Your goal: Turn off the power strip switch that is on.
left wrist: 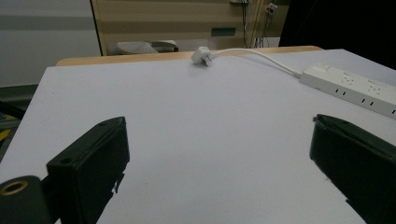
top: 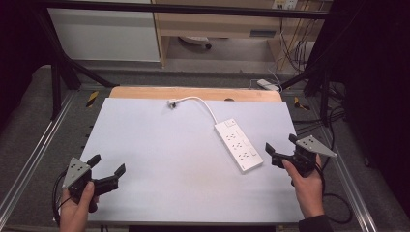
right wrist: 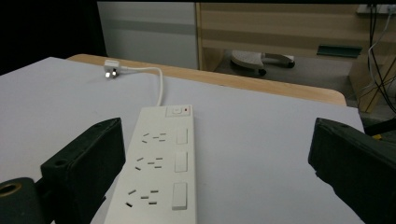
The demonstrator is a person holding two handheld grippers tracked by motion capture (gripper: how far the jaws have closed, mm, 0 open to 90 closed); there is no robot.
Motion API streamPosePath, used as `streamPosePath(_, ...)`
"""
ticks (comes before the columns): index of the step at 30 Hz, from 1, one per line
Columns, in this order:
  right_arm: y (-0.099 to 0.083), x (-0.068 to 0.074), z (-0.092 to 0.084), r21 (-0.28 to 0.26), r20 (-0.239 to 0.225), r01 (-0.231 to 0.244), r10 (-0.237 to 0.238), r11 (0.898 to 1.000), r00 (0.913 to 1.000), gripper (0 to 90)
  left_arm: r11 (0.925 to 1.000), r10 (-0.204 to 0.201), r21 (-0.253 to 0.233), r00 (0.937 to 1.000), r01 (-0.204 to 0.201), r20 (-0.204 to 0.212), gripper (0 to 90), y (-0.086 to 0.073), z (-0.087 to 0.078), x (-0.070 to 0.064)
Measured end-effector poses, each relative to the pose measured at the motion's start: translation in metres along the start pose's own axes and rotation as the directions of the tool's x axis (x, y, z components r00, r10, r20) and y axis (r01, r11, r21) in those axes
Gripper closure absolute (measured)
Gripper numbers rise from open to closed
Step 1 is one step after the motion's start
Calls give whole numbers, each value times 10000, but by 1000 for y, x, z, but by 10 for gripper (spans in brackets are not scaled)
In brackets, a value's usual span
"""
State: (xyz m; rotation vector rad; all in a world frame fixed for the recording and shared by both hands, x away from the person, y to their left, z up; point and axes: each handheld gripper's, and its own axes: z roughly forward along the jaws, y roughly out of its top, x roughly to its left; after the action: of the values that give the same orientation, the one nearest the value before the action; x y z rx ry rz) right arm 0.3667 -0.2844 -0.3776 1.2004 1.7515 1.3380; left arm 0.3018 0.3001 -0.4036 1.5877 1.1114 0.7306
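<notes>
The power strip (top: 239, 145) is laid flat on the counter (top: 159, 159). Just beside it the right tongs (top: 281, 151) are held spread and empty; well apart from it, the left tongs (top: 107, 165) are likewise spread.

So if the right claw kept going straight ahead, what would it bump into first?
Most likely the white power strip: it lies between the open right claw's jaws, just ahead. Depth is hard to judge, so it might pass just over it.

Each hand-held gripper, the left gripper (top: 107, 170) and the right gripper (top: 281, 150), is built in black with two blocky jaws and topped by a grey three-cornered plate dotted with small holes. Black cables are trailed from both. A dark sleeve is worn at the right wrist.
</notes>
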Motion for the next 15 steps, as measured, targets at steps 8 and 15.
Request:
streamPosePath(8, 4, 8, 15, 390, -304, 194, -182, 9991, 9994, 69, 10000, 56, 60, 10000, -56, 12, 47, 0, 1, -1)
streamPosePath(15, 4, 12, 31, 653, -421, 255, -228, 9975, 9989, 84, 9999, 108, 118, 9999, -108, 25, 47, 0, 1, -1)
